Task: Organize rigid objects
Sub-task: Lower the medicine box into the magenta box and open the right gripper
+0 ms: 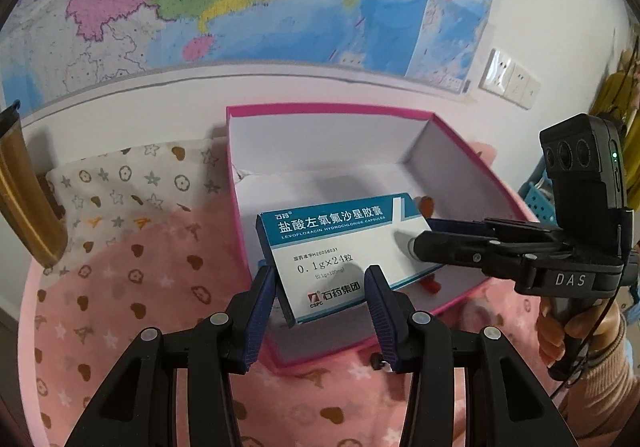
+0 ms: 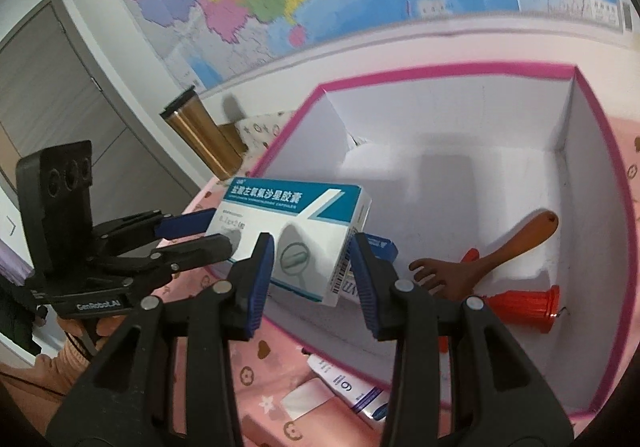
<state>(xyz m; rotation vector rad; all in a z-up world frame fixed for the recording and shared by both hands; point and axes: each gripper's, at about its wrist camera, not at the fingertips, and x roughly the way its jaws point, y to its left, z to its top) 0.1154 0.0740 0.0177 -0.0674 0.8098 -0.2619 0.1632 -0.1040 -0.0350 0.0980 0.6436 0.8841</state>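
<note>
A blue and white medicine box (image 1: 340, 243) (image 2: 296, 215) hangs tilted over the near-left corner of a pink-rimmed white carton (image 1: 328, 109) (image 2: 440, 69). My left gripper (image 1: 320, 275) (image 2: 216, 231) is shut on the medicine box's left end. My right gripper (image 2: 310, 251) (image 1: 420, 235) is shut on its right end, by the barcode. Inside the carton lie a brown wooden hand-shaped scratcher (image 2: 480, 259), a red plastic piece (image 2: 528, 303) and another small box (image 2: 382, 245), partly hidden behind my right fingers.
The carton rests on a pink patterned cloth (image 1: 132, 307). A white tube (image 2: 352, 387) lies on the cloth in front of the carton. A gold tumbler (image 1: 24, 199) (image 2: 200, 135) stands at the left by the wall with a map. A blue basket (image 1: 540, 199) sits at the right.
</note>
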